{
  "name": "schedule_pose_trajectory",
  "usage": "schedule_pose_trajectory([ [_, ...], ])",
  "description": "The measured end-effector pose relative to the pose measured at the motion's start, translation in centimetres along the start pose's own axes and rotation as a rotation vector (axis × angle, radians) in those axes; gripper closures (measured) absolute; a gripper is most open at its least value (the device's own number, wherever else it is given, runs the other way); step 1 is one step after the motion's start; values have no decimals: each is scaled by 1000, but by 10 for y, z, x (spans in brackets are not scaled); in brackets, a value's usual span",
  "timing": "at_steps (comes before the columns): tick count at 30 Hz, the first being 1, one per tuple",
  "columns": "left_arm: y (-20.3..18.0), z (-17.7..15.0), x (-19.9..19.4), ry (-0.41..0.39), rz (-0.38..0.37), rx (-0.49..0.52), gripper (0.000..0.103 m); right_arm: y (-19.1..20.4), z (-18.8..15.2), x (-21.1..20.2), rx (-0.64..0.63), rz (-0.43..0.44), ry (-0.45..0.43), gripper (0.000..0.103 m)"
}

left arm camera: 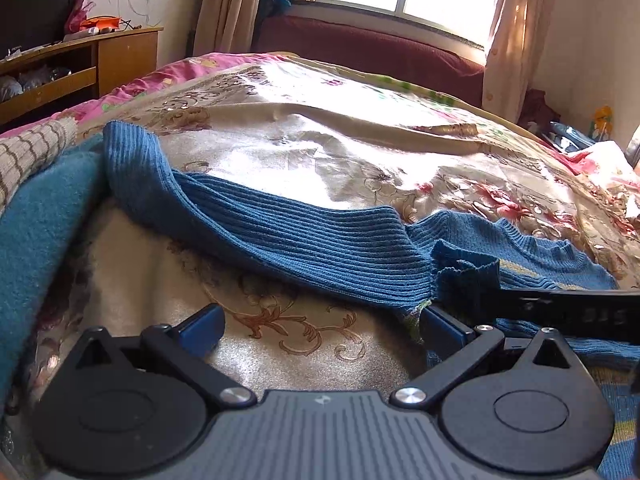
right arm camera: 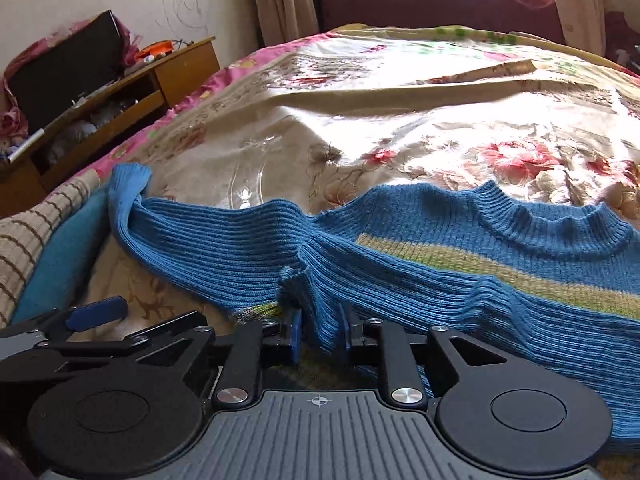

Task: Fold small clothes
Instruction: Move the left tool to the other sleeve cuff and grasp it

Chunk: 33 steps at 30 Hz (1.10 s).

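A blue ribbed sweater with a yellow-green stripe lies spread on the floral bedspread, collar to the far right. One sleeve stretches away to the left. My right gripper is open at the sweater's near edge. An upright fold of the knit stands between its blue pads, and a thin gap shows beside the left one. My left gripper stands wide open over bare bedspread, just left of the right one. Its right fingertip touches the sweater's hem.
A teal cloth and a beige checked cloth are piled at the left by the sleeve's cuff. A wooden TV stand stands beyond the bed's left edge. A maroon seat and curtains sit under the window.
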<state>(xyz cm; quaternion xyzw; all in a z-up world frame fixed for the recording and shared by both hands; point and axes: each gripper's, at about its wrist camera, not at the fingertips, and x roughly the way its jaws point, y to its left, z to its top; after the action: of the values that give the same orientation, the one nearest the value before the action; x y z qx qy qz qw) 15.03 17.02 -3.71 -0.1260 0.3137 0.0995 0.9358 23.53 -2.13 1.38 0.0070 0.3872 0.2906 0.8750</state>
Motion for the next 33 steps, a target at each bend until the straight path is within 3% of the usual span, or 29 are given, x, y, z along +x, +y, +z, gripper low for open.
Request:
schedule_pose_trajectory([
  [4,-28,11,-4,-45,-29,65,0,-54,-4,-41,50,-102,-75,74],
  [9,-80,30,23,-36,-103,156,0,-130,-17,-41,148,-319,-27,74],
  [11,-94,30,47,18,-69,190,0,-153,-23,-41,192,-387,-10,76],
  [14,-99,19,73,95,-20,230,0,-173,-29,-49,240,-372,-18,82],
  [19,-93,17,56,46,2,230,0,-159,-15,-54,187,-348,-87,75],
  [23,-78,18,52,75,34,229,0,-168,-14,-32,204,-429,-17,78],
  [25,-73,16,51,85,59,256,0,-167,-14,-36,231,-423,-28,78],
  [27,-62,18,38,56,69,221,0,-158,-13,-50,239,-395,-72,73],
  [33,-1,19,-1,-8,152,64,0,-127,-22,-82,265,-263,-153,73],
])
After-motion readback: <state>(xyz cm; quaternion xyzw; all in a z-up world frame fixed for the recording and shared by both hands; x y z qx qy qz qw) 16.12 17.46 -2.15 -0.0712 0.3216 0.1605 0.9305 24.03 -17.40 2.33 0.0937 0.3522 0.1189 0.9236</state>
